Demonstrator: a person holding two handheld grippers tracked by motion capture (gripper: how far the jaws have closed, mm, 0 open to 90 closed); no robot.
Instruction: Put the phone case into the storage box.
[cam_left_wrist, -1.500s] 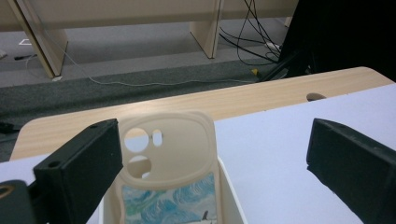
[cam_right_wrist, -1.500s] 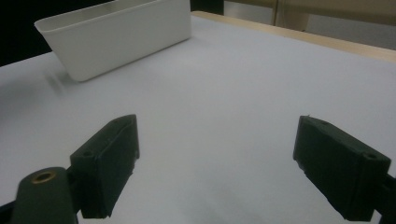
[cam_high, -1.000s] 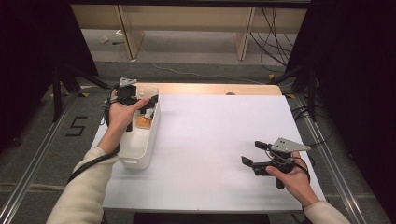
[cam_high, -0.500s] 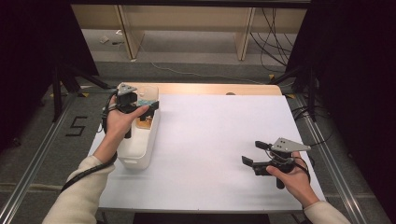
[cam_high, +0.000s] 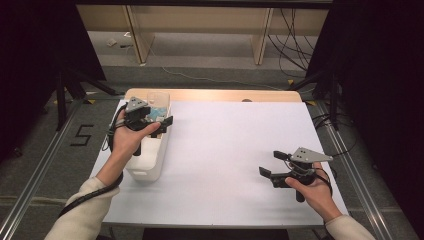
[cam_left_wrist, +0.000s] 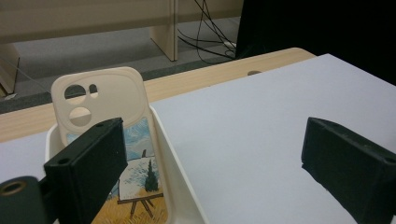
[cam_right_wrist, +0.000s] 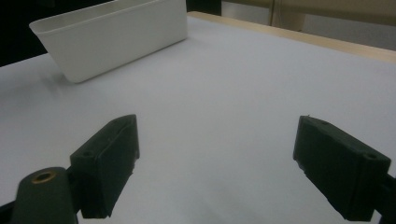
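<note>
A white bin (cam_high: 146, 171) stands along the table's left side. In its far end a beige phone case (cam_left_wrist: 107, 98) stands upright, camera holes at the top. In front of it leans a case printed with a painting (cam_left_wrist: 138, 184); its blue top (cam_high: 158, 112) shows from above. My left gripper (cam_high: 162, 125) hovers over the bin's far half, open wide and empty (cam_left_wrist: 210, 158). One jaw is over the bin and the other over the table. My right gripper (cam_high: 270, 164) is held low over the table's near right, open and empty (cam_right_wrist: 215, 158).
The white tabletop (cam_high: 225, 145) stretches between the two grippers. A wooden strip (cam_high: 225, 95) runs along the far edge. In the right gripper view the bin (cam_right_wrist: 116, 37) lies far off at the upper left. Cables (cam_high: 295, 30) lie on the floor beyond the table.
The left hand has turned the gripper over the bin, so its jaws now point toward the table's middle. The right gripper has stayed in place.
</note>
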